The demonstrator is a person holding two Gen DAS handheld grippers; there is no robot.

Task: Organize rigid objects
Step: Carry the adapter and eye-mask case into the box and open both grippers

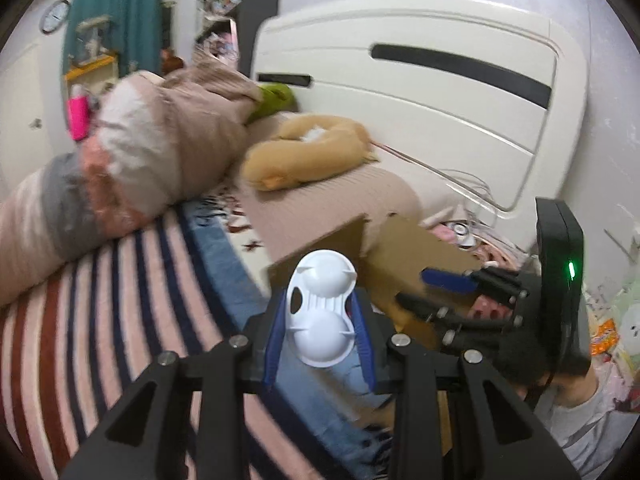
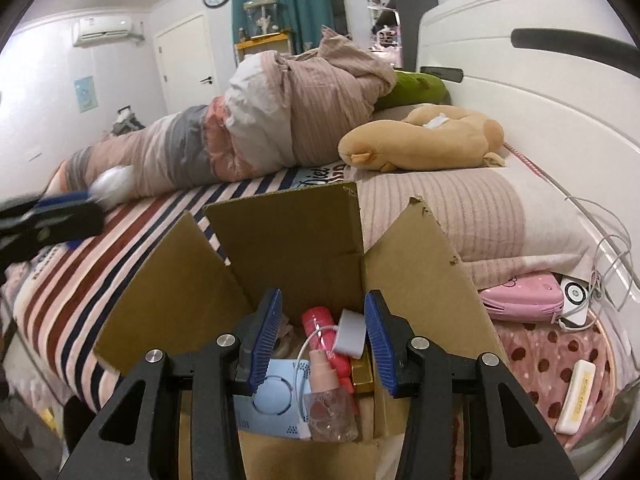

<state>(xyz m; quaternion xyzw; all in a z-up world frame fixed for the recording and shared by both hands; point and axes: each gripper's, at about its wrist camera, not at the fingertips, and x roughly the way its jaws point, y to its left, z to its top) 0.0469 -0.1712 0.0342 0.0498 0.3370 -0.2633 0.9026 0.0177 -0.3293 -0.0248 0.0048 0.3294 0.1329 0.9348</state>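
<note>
A white plastic piece (image 1: 323,312) with two round domes and a ribbed waist stood upright at lower centre of the left wrist view, pinched at the waist. An open cardboard box (image 2: 288,232) filled the middle of the right wrist view, its flaps splayed up and outward. Inside, at lower centre, lay a clear pink spray bottle (image 2: 330,404), a red tube (image 2: 320,330), a grey cap (image 2: 352,332), a gold bar (image 2: 362,372) and a pale blue case (image 2: 272,396), crowded together.

Both wrist views over cardboard box (image 2: 288,240)
</note>
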